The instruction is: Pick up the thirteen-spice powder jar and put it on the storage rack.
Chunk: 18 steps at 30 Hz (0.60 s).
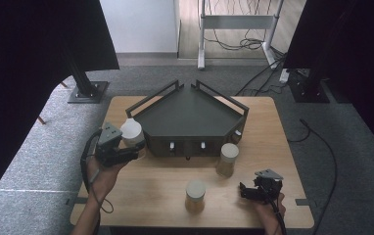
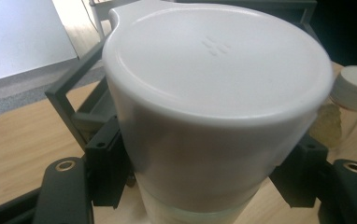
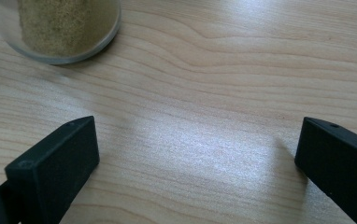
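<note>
Lifting a white-lidded clear plastic jar [image 1: 131, 133] in my left gripper [image 1: 126, 152], beside the front left corner of the dark grey angular metal rack [image 1: 190, 115].

Left jaws clamped on the jar's body just under its white lid [image 2: 214, 60]; jar upright, and I judge it off the light wooden table [image 1: 160, 196], though its base is cut off in the left gripper view. Step in hand looks like carrying it up to the rack's flat top; next move calls for clearing the rail at that corner and setting down level. Right gripper [image 1: 246, 191] idles low over the table, jaws wide apart, nothing between them. Two more white-capped jars of tan powder stand in front: one near the rack [image 1: 227, 160], one mid-table [image 1: 195, 196]. Contents of my held jar hard to make out. Small knobs on rack's front too small to read.
</note>
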Tool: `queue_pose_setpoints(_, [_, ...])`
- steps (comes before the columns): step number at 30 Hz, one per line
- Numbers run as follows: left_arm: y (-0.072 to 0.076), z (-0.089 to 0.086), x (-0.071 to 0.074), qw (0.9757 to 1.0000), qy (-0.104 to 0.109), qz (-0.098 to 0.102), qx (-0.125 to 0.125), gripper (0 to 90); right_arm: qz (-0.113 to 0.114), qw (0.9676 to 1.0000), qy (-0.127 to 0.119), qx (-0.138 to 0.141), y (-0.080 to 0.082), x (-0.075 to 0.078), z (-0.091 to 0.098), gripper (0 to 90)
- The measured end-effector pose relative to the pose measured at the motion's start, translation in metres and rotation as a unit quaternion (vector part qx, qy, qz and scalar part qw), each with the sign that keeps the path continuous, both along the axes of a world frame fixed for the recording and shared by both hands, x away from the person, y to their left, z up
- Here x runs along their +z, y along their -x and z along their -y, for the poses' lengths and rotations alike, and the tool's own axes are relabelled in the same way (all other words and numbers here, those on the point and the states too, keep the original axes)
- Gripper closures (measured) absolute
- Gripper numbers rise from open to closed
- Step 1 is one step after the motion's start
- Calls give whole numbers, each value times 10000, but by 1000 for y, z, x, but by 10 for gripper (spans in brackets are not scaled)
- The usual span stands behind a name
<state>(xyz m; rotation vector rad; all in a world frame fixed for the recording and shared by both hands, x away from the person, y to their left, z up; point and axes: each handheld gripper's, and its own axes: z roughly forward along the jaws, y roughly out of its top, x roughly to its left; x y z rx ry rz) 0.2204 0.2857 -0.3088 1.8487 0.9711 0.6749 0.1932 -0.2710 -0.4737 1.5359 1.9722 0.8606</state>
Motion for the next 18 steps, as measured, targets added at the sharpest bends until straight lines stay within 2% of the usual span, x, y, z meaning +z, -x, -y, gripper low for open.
queue_pose_setpoints(4, [-9, 4, 7, 10000, 15, 5, 12, 306, -2, 10000, 1, 8, 0, 0, 0, 0])
queue_pose_setpoints(18, [-38, 23, 24, 9997, -187, 145, 88, 306, -6, 10000, 0, 29, 0, 0, 0, 0])
